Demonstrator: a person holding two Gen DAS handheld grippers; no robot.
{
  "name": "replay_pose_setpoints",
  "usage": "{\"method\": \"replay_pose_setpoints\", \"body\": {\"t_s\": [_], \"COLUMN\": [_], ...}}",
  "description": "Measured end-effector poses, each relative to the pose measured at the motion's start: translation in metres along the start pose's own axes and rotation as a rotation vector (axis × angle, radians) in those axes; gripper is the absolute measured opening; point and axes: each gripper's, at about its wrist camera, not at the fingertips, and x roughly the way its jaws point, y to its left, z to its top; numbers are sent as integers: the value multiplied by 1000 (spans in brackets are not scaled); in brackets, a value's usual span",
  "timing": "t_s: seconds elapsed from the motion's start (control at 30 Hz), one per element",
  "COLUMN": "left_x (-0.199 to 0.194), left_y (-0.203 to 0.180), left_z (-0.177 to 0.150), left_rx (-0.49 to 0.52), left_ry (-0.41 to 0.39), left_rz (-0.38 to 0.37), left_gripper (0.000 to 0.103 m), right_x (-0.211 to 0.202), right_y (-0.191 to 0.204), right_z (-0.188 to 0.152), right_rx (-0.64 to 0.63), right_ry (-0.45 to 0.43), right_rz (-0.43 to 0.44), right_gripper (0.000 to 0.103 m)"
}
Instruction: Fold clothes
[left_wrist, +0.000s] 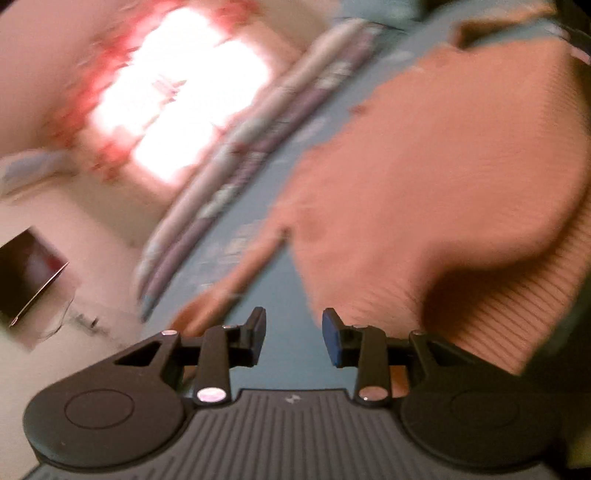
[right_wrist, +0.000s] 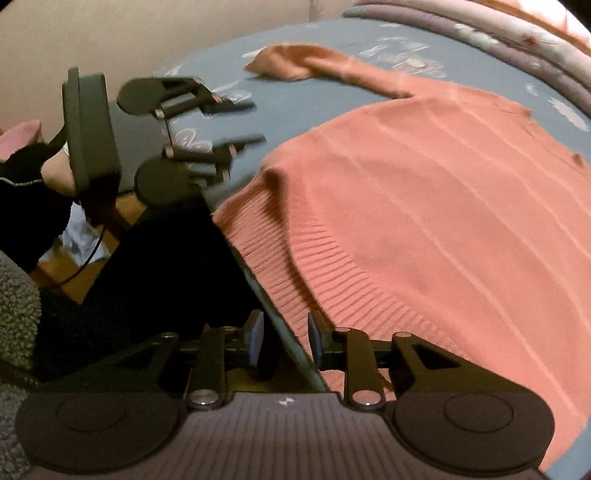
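Note:
A salmon knit sweater (right_wrist: 424, 221) lies spread on the blue printed bedsheet (right_wrist: 295, 103), its ribbed hem (right_wrist: 280, 258) at the bed's near edge. One sleeve (right_wrist: 321, 66) stretches away across the sheet. My right gripper (right_wrist: 285, 334) hovers open over the bed edge beside the hem, and its pads press on nothing. My left gripper (right_wrist: 245, 123), held by a hand (right_wrist: 55, 170) in a dark sleeve, hangs open over bare sheet left of the sweater. In the blurred left wrist view the left gripper (left_wrist: 293, 338) is open over sheet, with the sweater (left_wrist: 424, 177) to its right.
A rolled grey-and-white quilt (right_wrist: 480, 33) lines the bed's far side, also visible as a streaked band (left_wrist: 236, 147). A bright window with red-patterned curtains (left_wrist: 177, 92) is on the wall. A dark flat box (left_wrist: 26, 273) lies on the floor. Wooden floor (right_wrist: 74, 273) shows below the bed edge.

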Motion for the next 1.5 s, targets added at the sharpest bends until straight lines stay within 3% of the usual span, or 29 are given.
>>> {"method": "replay_pose_setpoints", "body": {"t_s": [0.1,0.17,0.33,0.43,0.53,0.57,0.63,0.7,0.8,0.9,1.0,1.2,1.5], "left_x": [-6,-10,-13,-12,-24,-28,-31,-24,-10,8,13,-14,-46], "left_y": [30,41,35,12,-11,-16,-27,-36,-49,-50,-36,8,12], "left_z": [1,-1,-5,1,2,-1,-7,-11,-14,-11,-6,3,12], "left_rx": [-138,-171,-190,-69,127,178,245,276,304,255,162,-22,-24], "left_ry": [-4,2,47,25,-43,-58,-57,-40,-47,-21,2,19,-9], "left_rz": [45,26,-141,-186,-225,-237,-250,-234,-137,-24,43,74,124], "left_gripper": [42,46,47,49,74,79,79,79,79,79,80,80,80], "right_x": [-5,-7,3,6,0,-1,-1,-2,-5,-13,-21,-24,-10], "right_y": [-4,-11,-18,-13,-10,-10,-12,-17,-23,-26,-28,-44,-42], "right_z": [-7,-8,-8,-14,-27,-31,-40,-49,-57,-66,-76,-95,-96], "right_rx": [43,76,136,169,217,236,281,331,391,427,450,519,521], "right_ry": [-35,-59,-109,-134,-156,-164,-176,-187,-203,-215,-217,-214,-228], "right_rz": [-18,-31,-84,-95,-114,-117,-129,-142,-160,-205,-266,-340,-320], "right_gripper": [36,42,55,56,58,60,61,61,61,63,64,69,71]}}
